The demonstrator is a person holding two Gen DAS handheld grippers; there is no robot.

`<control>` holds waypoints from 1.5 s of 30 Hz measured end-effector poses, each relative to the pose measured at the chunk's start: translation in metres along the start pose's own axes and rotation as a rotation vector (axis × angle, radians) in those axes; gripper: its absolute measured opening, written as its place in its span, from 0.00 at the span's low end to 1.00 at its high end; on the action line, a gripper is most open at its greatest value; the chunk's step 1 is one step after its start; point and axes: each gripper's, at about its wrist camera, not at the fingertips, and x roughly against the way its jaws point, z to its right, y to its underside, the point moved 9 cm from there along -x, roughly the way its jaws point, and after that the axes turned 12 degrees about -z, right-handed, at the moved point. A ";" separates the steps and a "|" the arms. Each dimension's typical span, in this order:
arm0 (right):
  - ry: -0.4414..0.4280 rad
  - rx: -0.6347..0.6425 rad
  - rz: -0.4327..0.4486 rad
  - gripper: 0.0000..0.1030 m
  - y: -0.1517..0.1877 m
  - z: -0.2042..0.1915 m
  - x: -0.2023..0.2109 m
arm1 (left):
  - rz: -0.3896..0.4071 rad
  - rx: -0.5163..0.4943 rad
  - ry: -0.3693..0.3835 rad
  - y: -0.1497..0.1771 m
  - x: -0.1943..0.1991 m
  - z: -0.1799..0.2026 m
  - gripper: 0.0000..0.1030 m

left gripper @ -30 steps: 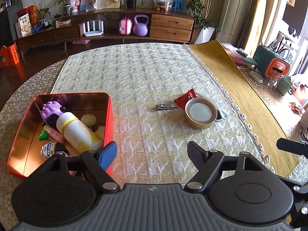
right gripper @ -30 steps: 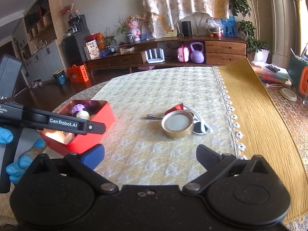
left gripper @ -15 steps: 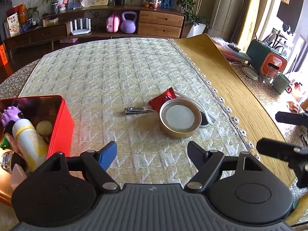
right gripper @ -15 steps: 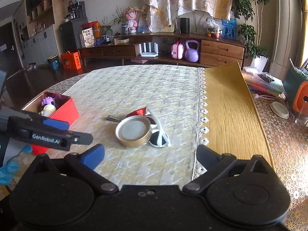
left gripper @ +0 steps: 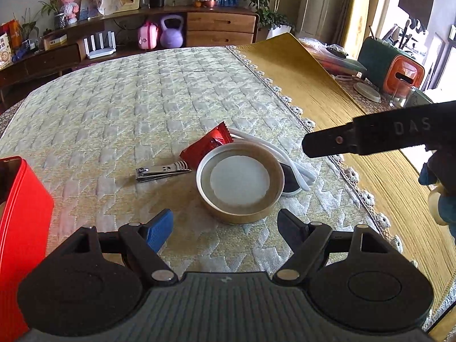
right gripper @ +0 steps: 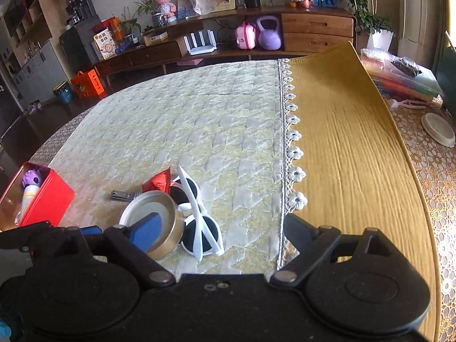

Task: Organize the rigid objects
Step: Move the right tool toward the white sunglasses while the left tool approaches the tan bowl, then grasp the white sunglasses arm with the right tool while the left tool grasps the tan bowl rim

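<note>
A round gold tin lid (left gripper: 240, 182) lies on the quilted cloth, also in the right wrist view (right gripper: 155, 216). Beside it lie a metal nail clipper (left gripper: 162, 170), a red snack packet (left gripper: 209, 145) and white sunglasses (right gripper: 199, 213). A red tin box (right gripper: 34, 196) with a purple toy and a bottle stands at the left; its wall shows in the left wrist view (left gripper: 20, 228). My left gripper (left gripper: 225, 228) is open, just short of the lid. My right gripper (right gripper: 222, 228) is open over the sunglasses, its blue pad in front of the lid.
A yellow table runner (right gripper: 347, 154) covers the right side of the table past a lace edge. A white coaster (right gripper: 439, 129) and stacked packages (right gripper: 399, 77) lie at the far right. The right gripper's arm (left gripper: 384, 134) reaches in from the right.
Both grippers moved right and closer to the lid and sunglasses. The red box slid to the left edge of both views. Both stayed open.
</note>
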 end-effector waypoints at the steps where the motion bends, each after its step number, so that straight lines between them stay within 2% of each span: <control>1: -0.005 -0.004 -0.006 0.82 -0.002 0.000 -0.004 | 0.002 -0.005 -0.005 -0.001 -0.003 0.001 0.78; 6: -0.027 -0.009 -0.027 0.72 -0.011 -0.003 -0.018 | 0.012 -0.013 0.000 -0.005 -0.014 0.002 0.78; 11: -0.061 0.014 -0.049 0.52 -0.017 -0.015 -0.028 | 0.019 -0.045 0.010 -0.007 -0.020 0.009 0.78; 13: -0.076 0.021 -0.053 0.49 -0.019 -0.019 -0.031 | 0.030 -0.062 0.012 -0.010 -0.020 0.013 0.78; 16: -0.089 0.013 -0.063 0.39 -0.020 -0.021 -0.037 | 0.044 -0.074 0.013 -0.015 -0.022 0.018 0.78; 19: -0.140 -0.025 -0.066 0.32 -0.019 -0.019 -0.041 | 0.053 -0.080 0.017 -0.019 -0.024 0.017 0.78; 27: -0.213 -0.099 -0.048 0.23 -0.016 -0.012 -0.039 | 0.068 -0.065 0.018 -0.025 -0.026 0.008 0.75; 28: -0.221 -0.108 -0.042 0.20 -0.016 -0.011 -0.037 | 0.068 -0.066 0.021 -0.025 -0.026 0.007 0.75; 29: -0.225 -0.116 -0.033 0.11 -0.015 -0.010 -0.036 | 0.066 -0.066 0.022 -0.026 -0.026 0.007 0.75; 35: -0.189 -0.157 -0.039 0.05 -0.004 -0.003 -0.037 | 0.052 -0.057 0.015 -0.022 -0.025 0.002 0.74; 45: -0.180 -0.220 0.018 0.03 0.026 -0.011 -0.008 | 0.014 -0.060 0.033 0.007 -0.005 0.006 0.74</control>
